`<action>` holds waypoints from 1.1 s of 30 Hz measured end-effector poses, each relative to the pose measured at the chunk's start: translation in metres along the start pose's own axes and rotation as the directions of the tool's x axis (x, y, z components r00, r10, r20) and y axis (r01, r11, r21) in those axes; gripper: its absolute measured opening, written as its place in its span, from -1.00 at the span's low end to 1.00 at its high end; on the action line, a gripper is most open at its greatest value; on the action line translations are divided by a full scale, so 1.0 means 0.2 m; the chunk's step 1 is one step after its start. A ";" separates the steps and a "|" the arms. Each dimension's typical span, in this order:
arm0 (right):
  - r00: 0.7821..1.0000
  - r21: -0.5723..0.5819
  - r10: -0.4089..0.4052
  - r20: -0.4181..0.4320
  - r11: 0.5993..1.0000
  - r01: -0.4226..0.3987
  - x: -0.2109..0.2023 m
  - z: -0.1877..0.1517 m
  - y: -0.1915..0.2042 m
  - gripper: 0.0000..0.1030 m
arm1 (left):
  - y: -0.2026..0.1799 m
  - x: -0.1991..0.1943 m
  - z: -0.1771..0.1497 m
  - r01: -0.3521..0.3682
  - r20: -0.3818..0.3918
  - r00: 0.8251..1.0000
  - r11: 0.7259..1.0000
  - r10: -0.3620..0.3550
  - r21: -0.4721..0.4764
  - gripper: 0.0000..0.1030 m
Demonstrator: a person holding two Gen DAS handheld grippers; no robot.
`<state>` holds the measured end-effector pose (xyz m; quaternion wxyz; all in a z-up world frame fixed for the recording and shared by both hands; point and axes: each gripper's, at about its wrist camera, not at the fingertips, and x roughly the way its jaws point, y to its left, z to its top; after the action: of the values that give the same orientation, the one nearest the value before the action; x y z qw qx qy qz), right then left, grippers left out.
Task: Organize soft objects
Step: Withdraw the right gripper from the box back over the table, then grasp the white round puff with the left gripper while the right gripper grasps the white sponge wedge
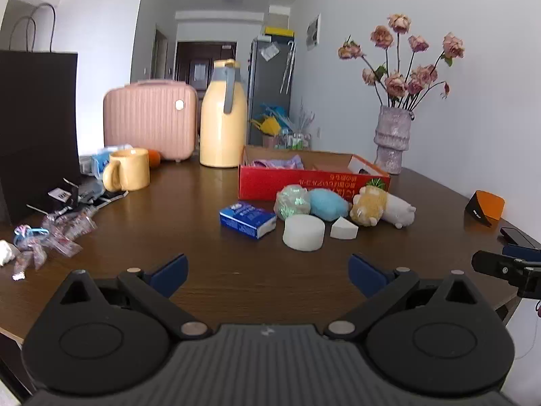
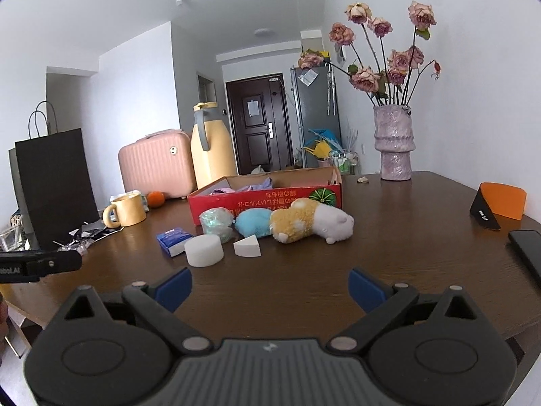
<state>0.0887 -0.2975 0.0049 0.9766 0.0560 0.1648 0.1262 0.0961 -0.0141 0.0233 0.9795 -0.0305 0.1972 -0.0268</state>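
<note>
Both the left tool (image 1: 267, 275) and right tool (image 2: 270, 289) hang spread and empty, the white round sponge (image 1: 303, 232) lying ahead, slightly right of the left tool, nearer than the red box (image 1: 312, 182) on the counter (image 1: 189, 203).

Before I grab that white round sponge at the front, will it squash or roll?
The white round sponge looks like soft foam, so it probably squashes and weighs little. It sits flat on the table on its end, so rolling seems unlikely unless tipped. Its matte surface should grip well.

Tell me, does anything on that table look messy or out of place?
Yes. The plush toy lies on its side before the red box, amid loose sponges. Crumpled wrappers litter the table's left edge, and the box's print is upside down.
</note>
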 end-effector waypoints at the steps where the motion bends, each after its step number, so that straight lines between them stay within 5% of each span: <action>1: 1.000 0.000 0.001 -0.003 1.000 -0.001 0.01 0.00 0.00 0.85 | 0.00 0.03 0.00 0.002 -0.011 1.000 1.000 -0.002 0.000 1.00; 9: 0.996 -0.017 0.009 -0.086 1.000 -0.010 0.24 0.07 -0.02 0.39 | -0.10 0.40 0.09 0.071 -0.076 0.995 0.995 -0.065 0.076 0.97; 15: 0.988 -0.025 0.032 -0.152 0.999 -0.036 0.50 0.16 -0.04 0.19 | -0.23 0.84 0.16 0.097 -0.141 0.987 0.982 -0.074 0.164 0.72; 18: 0.984 -0.022 0.040 -0.176 0.999 -0.044 0.63 0.20 -0.04 0.19 | -0.24 1.00 0.17 0.100 -0.170 0.983 0.985 -0.075 0.140 0.51; 19: 0.981 -0.023 0.043 -0.187 0.999 -0.048 0.68 0.21 -0.04 0.19 | -0.23 1.04 0.17 0.104 -0.182 0.980 0.986 -0.079 0.131 0.26; 20: 0.980 -0.027 0.046 -0.196 0.998 -0.052 0.73 0.22 -0.04 0.19 | -0.22 1.07 0.17 0.110 -0.195 0.977 0.986 -0.084 0.122 0.08; 27: 0.954 -0.060 0.089 -0.286 0.992 -0.110 1.09 0.25 0.06 0.17 | -0.02 0.91 0.19 0.079 -0.157 0.986 0.993 -0.063 0.094 0.03; 30: 0.945 -0.108 0.087 -0.314 0.986 -0.127 1.24 0.24 0.15 -0.11 | 0.06 0.87 0.22 0.031 -0.147 0.989 0.998 -0.021 0.063 0.02; 31: 0.946 -0.127 0.077 -0.313 0.984 -0.123 1.27 0.24 0.18 -0.39 | 0.07 0.86 0.22 0.016 -0.143 0.990 0.998 -0.007 0.060 0.02; 33: 0.944 -0.162 0.039 -0.329 0.982 -0.097 1.33 0.22 0.21 -0.38 | 0.09 0.84 0.24 -0.003 -0.136 0.991 0.998 0.011 0.055 0.02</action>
<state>0.3367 -0.1891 -0.0296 0.9323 -0.0464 0.3093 0.1814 0.2698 -0.0040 0.0008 0.9644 -0.0009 0.2627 -0.0308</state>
